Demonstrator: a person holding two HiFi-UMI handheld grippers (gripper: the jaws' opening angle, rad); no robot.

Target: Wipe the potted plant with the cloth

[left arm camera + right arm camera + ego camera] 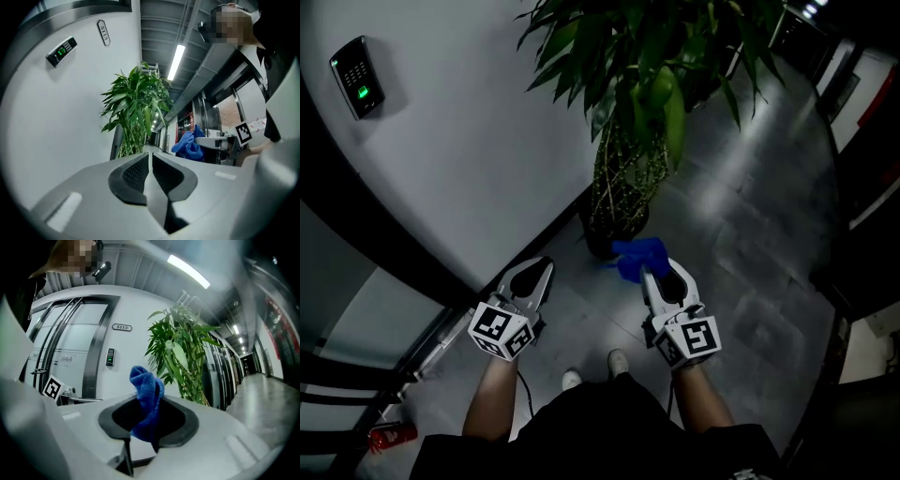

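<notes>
The potted plant [630,141] is seen standing on the floor [750,234] close against a white wall [469,150], ahead of both grippers. Its thin stems are bunched above a dark pot [602,246], and its long green leaves are spread out overhead.

The right gripper [661,272] is held low in front of the pot. A blue cloth [637,256] is clamped between its jaws. In the right gripper view, the cloth [146,392] is seen pinched at the right gripper [147,406], with a fold standing up above the jaws and a tail hanging below. The plant [183,352] lies beyond it, not touched by the cloth.

The left gripper [539,269] is held beside the right one, nearer the wall. In the left gripper view, the jaws of the left gripper [151,155] are seen brought together with nothing between them. The plant [136,108] is visible ahead, and the cloth [189,145] off to the right.

A keypad [356,89] with a green light is mounted on the wall. A small red thing [391,435], perhaps a can, is seen on the floor at the lower left. Two white shoes [572,378] are visible between the forearms.
</notes>
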